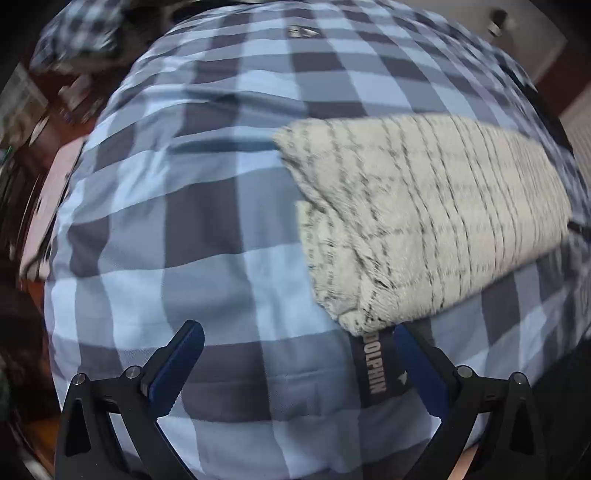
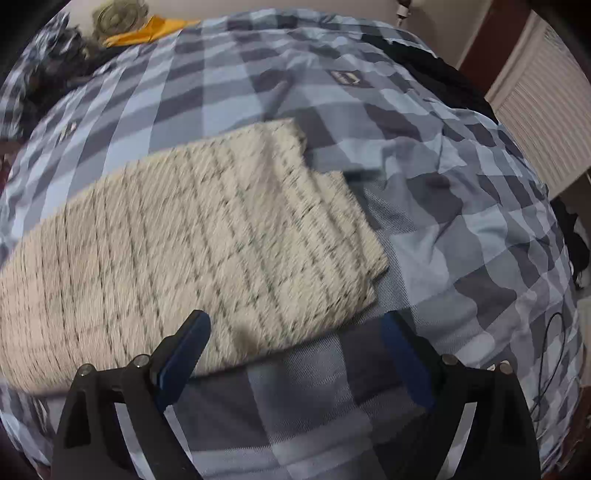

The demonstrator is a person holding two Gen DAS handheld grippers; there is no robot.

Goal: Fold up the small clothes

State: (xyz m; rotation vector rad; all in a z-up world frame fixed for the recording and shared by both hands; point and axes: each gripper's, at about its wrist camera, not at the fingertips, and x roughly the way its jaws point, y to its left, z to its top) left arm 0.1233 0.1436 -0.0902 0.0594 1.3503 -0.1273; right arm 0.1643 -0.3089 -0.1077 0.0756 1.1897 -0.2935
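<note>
The cream knit garment [image 2: 192,240] lies folded flat on the checked bed [image 2: 461,229], so both tools hang empty: the left tool [image 1: 299,365] gapes wide at its five-o'clock corner, the right tool [image 2: 295,354] wide at its six-o'clock edge, likely to take those corners for another fold.

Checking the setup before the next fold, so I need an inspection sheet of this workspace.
Surface: checked blue bedspread, wrinkled.
Job's things: cream fuzzy garment, folded, lying flat; its near corner covers a dark DOLPHIN band.
Clutter: orange cloth and dark clothes at the far edge.
Grippers: left tool open, empty; right tool open, empty.
Cables: black cable at the right edge.
Surroundings: louvred door.
</note>
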